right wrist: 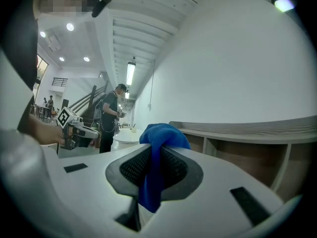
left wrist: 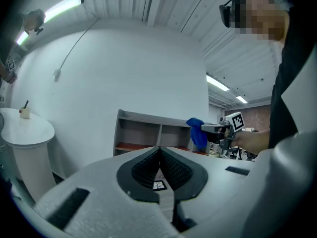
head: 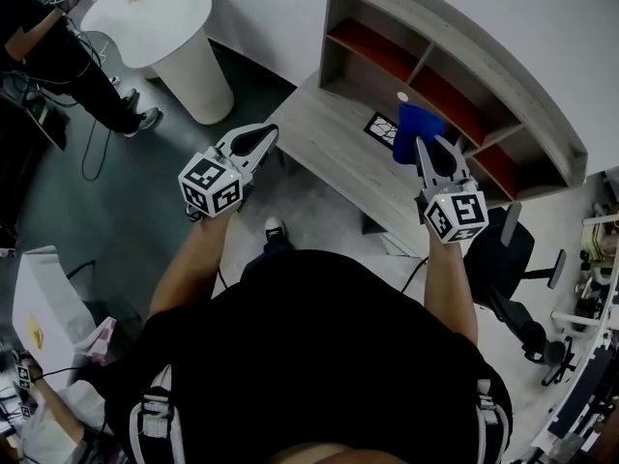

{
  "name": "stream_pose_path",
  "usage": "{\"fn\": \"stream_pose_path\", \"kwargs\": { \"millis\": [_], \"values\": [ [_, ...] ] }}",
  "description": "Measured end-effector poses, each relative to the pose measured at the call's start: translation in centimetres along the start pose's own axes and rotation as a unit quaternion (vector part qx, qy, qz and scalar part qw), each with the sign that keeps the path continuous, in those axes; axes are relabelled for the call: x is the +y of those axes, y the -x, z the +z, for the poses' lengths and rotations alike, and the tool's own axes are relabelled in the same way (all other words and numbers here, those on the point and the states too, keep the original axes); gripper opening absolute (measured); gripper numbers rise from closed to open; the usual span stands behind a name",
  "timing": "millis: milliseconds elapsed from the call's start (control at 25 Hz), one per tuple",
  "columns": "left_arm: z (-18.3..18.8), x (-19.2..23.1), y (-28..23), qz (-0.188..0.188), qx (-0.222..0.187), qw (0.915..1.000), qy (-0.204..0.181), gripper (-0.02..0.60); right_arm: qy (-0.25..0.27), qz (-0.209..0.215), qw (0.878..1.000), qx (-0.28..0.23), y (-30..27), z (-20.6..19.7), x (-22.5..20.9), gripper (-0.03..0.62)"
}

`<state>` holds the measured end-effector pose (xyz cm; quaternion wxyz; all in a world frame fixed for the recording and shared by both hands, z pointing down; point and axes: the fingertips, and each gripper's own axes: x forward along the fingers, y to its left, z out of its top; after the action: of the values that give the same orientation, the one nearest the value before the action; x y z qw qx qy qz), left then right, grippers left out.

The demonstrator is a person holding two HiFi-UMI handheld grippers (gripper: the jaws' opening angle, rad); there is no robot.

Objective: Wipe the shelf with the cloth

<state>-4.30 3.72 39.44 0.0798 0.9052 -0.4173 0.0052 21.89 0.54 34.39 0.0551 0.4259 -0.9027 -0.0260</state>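
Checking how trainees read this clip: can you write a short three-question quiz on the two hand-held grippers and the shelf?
1. Short answer: what is clamped in the right hand-held gripper?
2. True or false: the left hand-held gripper has its jaws wide apart.
3. Pick one: the floors of the shelf compartments are A) red, B) blue, C) green.

Key:
1. The blue cloth.
2. False; its jaws are shut on nothing.
3. A.
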Motion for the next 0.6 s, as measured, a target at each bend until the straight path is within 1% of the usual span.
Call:
{"fn": "stream_pose_path", "kwargs": {
  "millis": [280, 440, 600],
  "values": [
    [-0.1, 1.1, -1.0, -0.009, 0.001, 1.0000, 0.002, 0.017, -0.004, -0.006, 1.000, 0.003, -0.8, -0.5, -0.6, 0.049],
    [-0.2, 1.3, -1.9, -0.027, -0.003, 0.9996, 0.002, 0.017, -0.004, -0.013, 1.000, 0.009, -1.2, -0.7, -1.3, 0.049],
    [-0.1, 2.8, -3.0, -0.022, 0.000, 0.9997, 0.003, 0.017, -0.005, -0.016, 1.000, 0.013, -2.5, -1.1, -2.1, 0.049]
  ]
}}
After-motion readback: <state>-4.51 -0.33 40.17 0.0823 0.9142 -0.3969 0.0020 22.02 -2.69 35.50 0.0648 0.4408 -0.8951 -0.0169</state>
